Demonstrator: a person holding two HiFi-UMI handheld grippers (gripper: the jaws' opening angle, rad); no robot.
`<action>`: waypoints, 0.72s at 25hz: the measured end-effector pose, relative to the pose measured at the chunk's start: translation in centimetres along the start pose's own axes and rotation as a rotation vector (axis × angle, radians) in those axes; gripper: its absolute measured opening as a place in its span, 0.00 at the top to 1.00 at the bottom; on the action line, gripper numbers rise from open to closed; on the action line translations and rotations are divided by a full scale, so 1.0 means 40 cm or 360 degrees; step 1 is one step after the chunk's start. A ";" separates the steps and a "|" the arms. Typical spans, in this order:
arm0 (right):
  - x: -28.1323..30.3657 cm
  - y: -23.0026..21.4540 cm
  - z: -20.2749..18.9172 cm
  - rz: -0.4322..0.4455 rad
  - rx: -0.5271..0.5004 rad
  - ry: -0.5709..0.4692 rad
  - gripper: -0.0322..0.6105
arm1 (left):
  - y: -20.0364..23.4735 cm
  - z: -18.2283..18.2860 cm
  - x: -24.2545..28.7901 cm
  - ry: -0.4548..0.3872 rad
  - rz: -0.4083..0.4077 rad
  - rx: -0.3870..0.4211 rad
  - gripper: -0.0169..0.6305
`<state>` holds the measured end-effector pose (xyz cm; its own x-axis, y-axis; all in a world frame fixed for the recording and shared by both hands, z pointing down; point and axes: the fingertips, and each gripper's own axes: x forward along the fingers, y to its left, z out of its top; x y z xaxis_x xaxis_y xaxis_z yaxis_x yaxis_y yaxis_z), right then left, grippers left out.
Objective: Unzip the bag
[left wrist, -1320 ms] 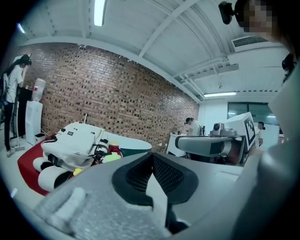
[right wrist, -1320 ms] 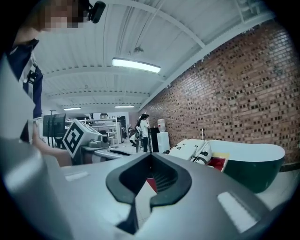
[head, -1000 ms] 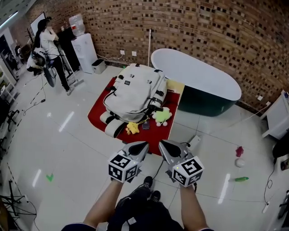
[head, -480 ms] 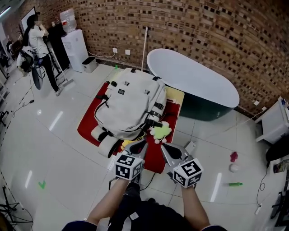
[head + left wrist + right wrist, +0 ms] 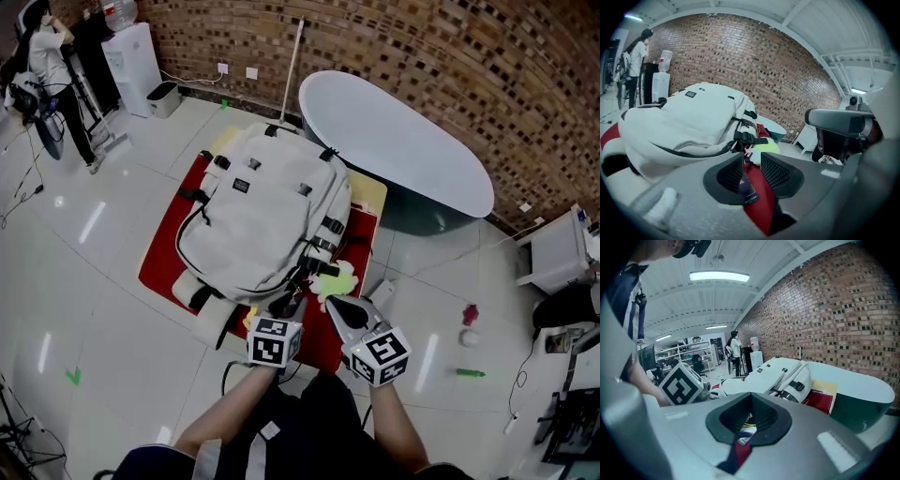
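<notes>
Head view: far to the left of the bag point(image 5: 262, 211), a person point(image 5: 42, 56) stands by the wall. The big white bag lies zipped on a red mat point(image 5: 161, 255) on the floor. At the bag's near end is the left gripper point(image 5: 287, 306). Its fingers are opening, and nothing is between them. A green toy point(image 5: 336, 278) sits by the bag's near right corner. Beside it is the right gripper point(image 5: 335, 306), its fingers shut tight on nothing. To the right of the bag is a white tub point(image 5: 394, 131).
</notes>
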<state>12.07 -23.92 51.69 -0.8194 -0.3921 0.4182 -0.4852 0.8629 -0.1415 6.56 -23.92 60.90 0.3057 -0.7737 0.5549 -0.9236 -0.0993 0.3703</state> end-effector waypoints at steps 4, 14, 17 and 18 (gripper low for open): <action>0.061 -0.052 -0.016 0.0072 -0.0072 0.0064 0.94 | 0.035 0.001 0.055 0.0029 0.0091 -0.0130 0.77; 0.178 -0.112 -0.063 0.0621 -0.0403 0.0170 0.94 | 0.110 -0.017 0.114 -0.0071 0.0677 -0.0621 0.76; 0.189 -0.121 -0.069 0.0727 -0.0486 0.0187 0.94 | 0.135 -0.030 0.128 -0.0065 0.0833 -0.0697 0.77; 0.192 -0.124 -0.068 0.0753 -0.0509 0.0191 0.94 | 0.142 -0.034 0.126 -0.0061 0.0879 -0.0700 0.81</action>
<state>9.00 -30.36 58.04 -0.8752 0.0822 0.4767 0.0567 0.9961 -0.0675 3.19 -27.55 66.81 -0.1966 -0.6605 0.7246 -0.7596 0.5700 0.3134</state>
